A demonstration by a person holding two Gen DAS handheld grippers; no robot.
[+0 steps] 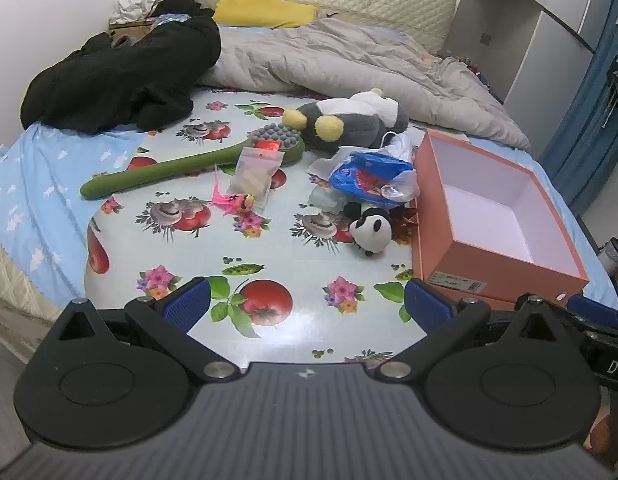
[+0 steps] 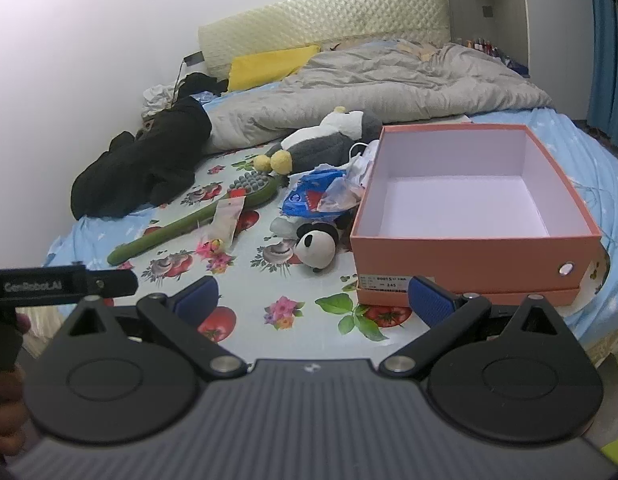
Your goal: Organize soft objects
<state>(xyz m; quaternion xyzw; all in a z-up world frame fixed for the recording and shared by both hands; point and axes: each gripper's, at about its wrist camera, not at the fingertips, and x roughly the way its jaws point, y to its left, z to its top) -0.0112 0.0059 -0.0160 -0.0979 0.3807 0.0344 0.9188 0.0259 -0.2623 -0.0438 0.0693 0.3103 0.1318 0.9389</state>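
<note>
1. Both grippers, left gripper (image 1: 305,300) and right gripper (image 2: 313,300), hang with jaws wide apart, holding nothing.
2. Ahead and right of the left gripper sits the empty pink box (image 1: 497,216); crowding its wall could shove it.
3. Beyond lies the grey plush (image 1: 349,120), long axis crosswise, yellow feet leftward.
4. Nearer, the small panda (image 1: 371,228) faces the grippers; the plastic bag (image 1: 369,176) touching it could snag.

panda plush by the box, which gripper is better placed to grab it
Probably the left. The small black-and-white panda plush lies almost straight ahead of the open left gripper. The open right gripper faces the open pink cardboard box, with the panda off to its left.
</note>
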